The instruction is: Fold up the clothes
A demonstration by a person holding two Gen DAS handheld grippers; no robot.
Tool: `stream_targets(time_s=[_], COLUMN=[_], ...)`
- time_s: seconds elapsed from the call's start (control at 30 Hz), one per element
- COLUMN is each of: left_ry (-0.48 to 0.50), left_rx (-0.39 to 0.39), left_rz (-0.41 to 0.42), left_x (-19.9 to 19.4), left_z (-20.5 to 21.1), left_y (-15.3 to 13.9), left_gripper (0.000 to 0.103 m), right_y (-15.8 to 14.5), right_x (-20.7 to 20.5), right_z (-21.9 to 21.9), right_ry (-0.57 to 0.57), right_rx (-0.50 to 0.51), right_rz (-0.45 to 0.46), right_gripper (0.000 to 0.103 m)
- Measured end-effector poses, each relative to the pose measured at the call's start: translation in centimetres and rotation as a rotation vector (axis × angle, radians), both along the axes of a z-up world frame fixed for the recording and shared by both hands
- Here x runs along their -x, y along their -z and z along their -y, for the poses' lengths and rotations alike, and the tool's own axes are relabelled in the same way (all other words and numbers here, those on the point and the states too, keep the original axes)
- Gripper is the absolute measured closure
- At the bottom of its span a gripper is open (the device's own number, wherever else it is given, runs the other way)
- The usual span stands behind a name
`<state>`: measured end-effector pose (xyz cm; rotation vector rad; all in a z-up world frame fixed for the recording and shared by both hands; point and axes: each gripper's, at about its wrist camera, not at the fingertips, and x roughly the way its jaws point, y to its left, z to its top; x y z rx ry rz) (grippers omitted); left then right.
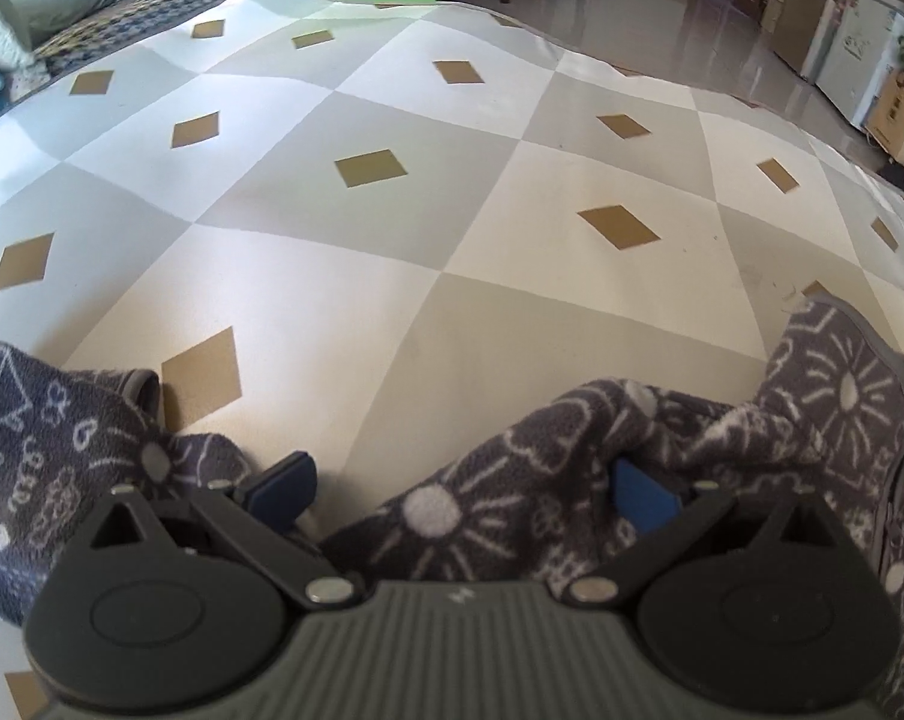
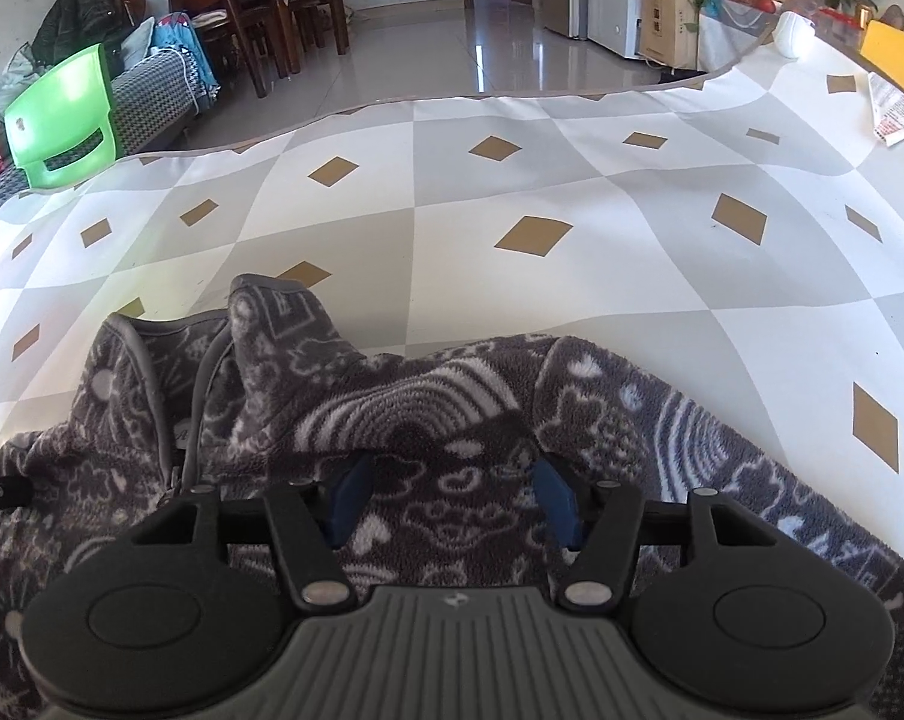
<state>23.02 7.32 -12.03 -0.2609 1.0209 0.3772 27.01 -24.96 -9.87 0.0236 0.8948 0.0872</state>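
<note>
A grey fleece garment [image 1: 511, 510] with a white doodle pattern lies crumpled at the near edge of the table. In the left wrist view its folds rise on both sides of my left gripper [image 1: 460, 492], which is open. The left blue pad [image 1: 284, 489] is over bare cloth and the right one is tucked against a fold. In the right wrist view the garment [image 2: 452, 402] fills the foreground. My right gripper [image 2: 452, 501] points down into it, its blue fingertips [image 2: 350, 495] half open with a ridge of fleece between them and no clear squeeze.
The table wears a checked grey-and-white tablecloth [image 1: 392, 240] with tan diamonds, stretching far ahead. A green plastic chair [image 2: 62, 120] stands at the far left edge. Printed papers [image 2: 895, 108] and a white bowl [image 2: 796, 33] sit at the far right corner.
</note>
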Motion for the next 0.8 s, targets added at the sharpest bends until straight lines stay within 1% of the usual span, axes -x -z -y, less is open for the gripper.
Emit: stream_targets(time_s=[0.07,0.17,0.27,0.4,0.5,0.63,0.73,0.8], left_ry=[0.017,0.064,0.071,0.101,0.16,0.276,0.349,0.382], left_rx=[-0.005,-0.079,-0.08,-0.045,-0.063,-0.085,-0.082,-0.057], left_rz=[0.007,0.008,-0.005,-0.025,-0.022,-0.03,-0.031,-0.033], left_x=[0.1,0.1,-0.1,0.2,0.9,1.7,2.4,2.9], left_z=[0.2,1.4,2.0,2.7,3.6,4.9,5.6,5.8], left_y=[-0.1,-0.3,-0.8,-1.5,-2.1,-2.6,-2.6,-2.4], left_gripper=[0.0,0.0,0.0,0.0,0.0,0.0,0.0,0.0], right_y=[-0.1,-0.7,-1.7,-3.3,-4.4,-4.9,-4.7,-4.4], right_x=[0.0,0.1,0.5,1.2,1.7,2.0,1.6,1.1], right_z=[-0.1,0.0,-0.3,-1.8,-3.0,-4.7,-5.8,-6.5], right_ry=[-0.018,-0.041,-0.062,-0.137,-0.214,-0.307,-0.327,-0.323], right_rx=[-0.002,-0.03,-0.047,-0.05,-0.082,-0.132,-0.161,-0.185], right_rz=[-0.001,0.0,0.036,0.103,0.138,0.139,0.128,0.115], right_gripper=[0.045,0.045,0.045,0.045,0.045,0.045,0.045,0.045])
